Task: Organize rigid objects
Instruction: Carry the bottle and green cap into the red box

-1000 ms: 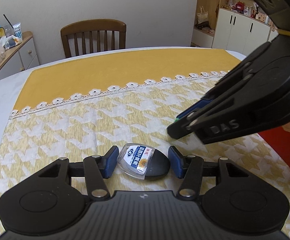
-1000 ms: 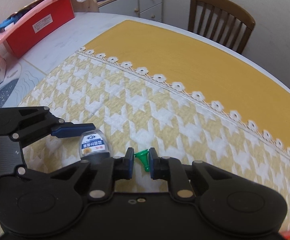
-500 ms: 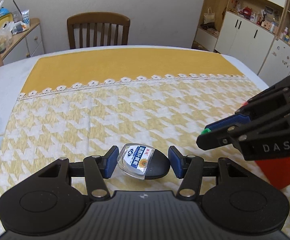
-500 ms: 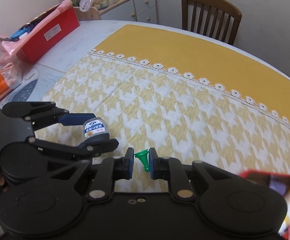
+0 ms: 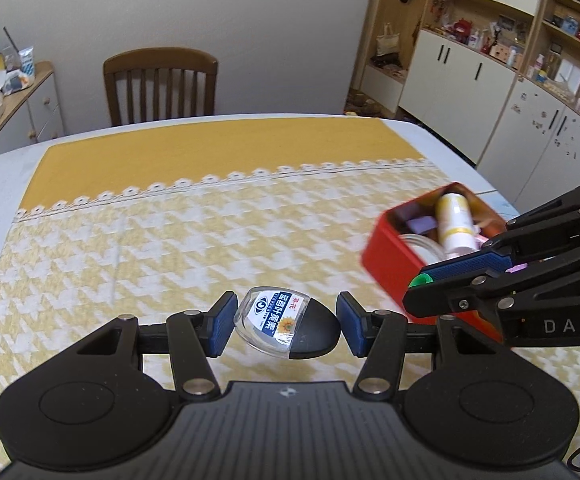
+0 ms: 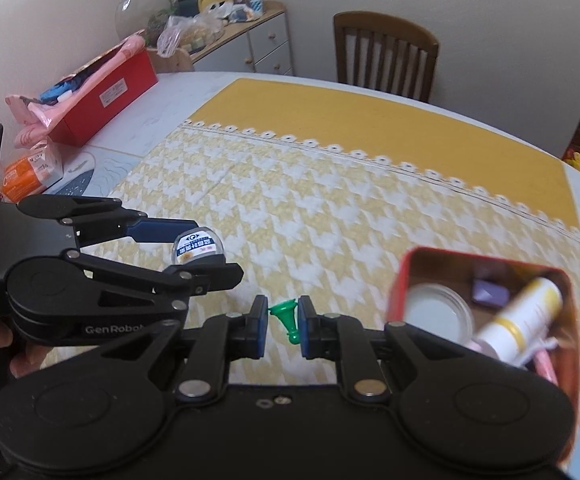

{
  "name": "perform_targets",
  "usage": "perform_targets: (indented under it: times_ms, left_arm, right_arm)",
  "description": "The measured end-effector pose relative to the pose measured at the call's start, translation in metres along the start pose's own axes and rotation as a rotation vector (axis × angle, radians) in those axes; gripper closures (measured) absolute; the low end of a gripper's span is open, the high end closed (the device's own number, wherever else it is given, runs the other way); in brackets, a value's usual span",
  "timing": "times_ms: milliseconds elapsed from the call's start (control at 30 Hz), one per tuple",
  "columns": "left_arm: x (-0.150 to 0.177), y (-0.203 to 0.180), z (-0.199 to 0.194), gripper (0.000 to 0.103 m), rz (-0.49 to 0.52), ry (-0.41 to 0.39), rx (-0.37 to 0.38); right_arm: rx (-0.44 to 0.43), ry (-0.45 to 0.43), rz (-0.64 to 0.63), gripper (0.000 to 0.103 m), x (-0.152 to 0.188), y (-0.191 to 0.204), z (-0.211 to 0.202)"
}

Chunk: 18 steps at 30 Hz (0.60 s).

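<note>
My left gripper (image 5: 283, 326) is shut on a small clear-and-black case with a blue label (image 5: 285, 326), held above the yellow houndstooth tablecloth; it also shows in the right wrist view (image 6: 197, 246). My right gripper (image 6: 283, 326) is shut on a small green peg (image 6: 285, 318), whose green tip shows in the left wrist view (image 5: 420, 281). A red open box (image 6: 400, 276) with a white-yellow bottle, a white lid and purple items stands just right of my right gripper, also in the left wrist view (image 5: 386, 248).
A wooden chair (image 5: 159, 84) stands at the table's far side. A long red box (image 6: 105, 96) and an orange packet (image 6: 25, 172) lie at the table's left edge. Cabinets and shelves (image 5: 490, 92) line the right wall.
Both grippers have lifted and swung to the right with their objects. The red box has come into full view beside my right gripper.
</note>
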<state>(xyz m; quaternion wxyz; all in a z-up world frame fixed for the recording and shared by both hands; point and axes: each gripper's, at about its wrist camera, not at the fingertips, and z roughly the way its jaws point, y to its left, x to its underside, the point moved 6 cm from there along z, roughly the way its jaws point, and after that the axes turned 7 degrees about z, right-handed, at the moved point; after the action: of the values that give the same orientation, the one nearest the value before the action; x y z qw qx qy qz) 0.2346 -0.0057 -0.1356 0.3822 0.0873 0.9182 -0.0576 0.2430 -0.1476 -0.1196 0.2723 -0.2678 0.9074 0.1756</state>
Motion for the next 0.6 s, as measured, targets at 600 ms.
perform_targets:
  times_ms: [600]
  left_arm:
    - [-0.037, -0.101, 0.016, 0.049, 0.078, 0.005, 0.098]
  right_arm:
    - [0.121, -0.042, 0.112, 0.089, 0.051, -0.102, -0.057]
